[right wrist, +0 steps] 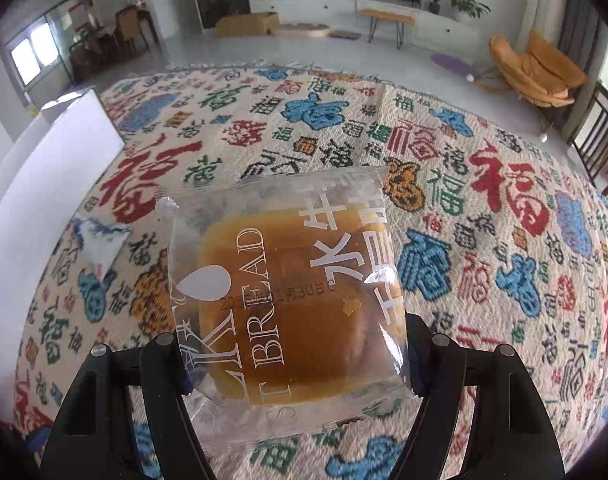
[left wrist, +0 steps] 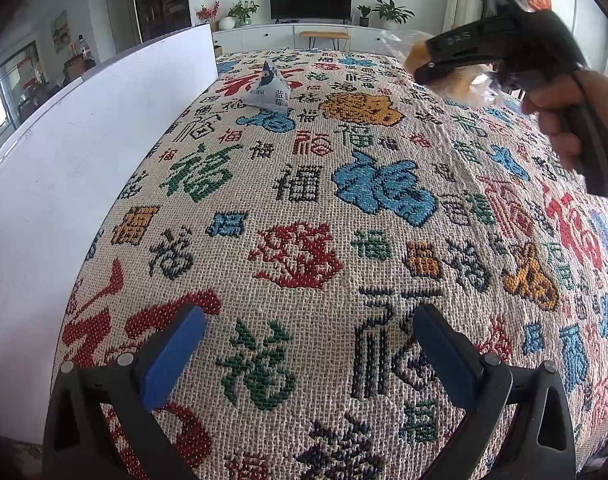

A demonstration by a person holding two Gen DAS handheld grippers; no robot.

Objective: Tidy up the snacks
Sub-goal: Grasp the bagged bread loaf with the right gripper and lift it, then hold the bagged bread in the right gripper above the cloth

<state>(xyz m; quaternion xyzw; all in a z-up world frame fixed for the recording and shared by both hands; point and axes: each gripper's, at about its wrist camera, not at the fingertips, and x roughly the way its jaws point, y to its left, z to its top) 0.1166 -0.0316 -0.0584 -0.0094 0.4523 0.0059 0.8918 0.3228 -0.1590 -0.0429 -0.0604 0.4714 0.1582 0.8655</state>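
My right gripper (right wrist: 296, 344) is shut on a clear-wrapped bread pack (right wrist: 288, 300) and holds it above the patterned cloth. In the left wrist view the right gripper (left wrist: 424, 68) shows at the upper right with the bread pack (left wrist: 460, 80) partly hidden behind it. My left gripper (left wrist: 308, 340) is open and empty, low over the cloth at the near edge. A white-and-blue triangular snack pouch (left wrist: 269, 88) stands on the cloth at the far side; it also shows at the left in the right wrist view (right wrist: 100, 240).
The table is covered by a woven cloth (left wrist: 304, 208) with coloured characters. A white board (left wrist: 64, 184) stands along its left edge. Beyond are a TV cabinet, plants, a bench and an orange chair (right wrist: 536, 72).
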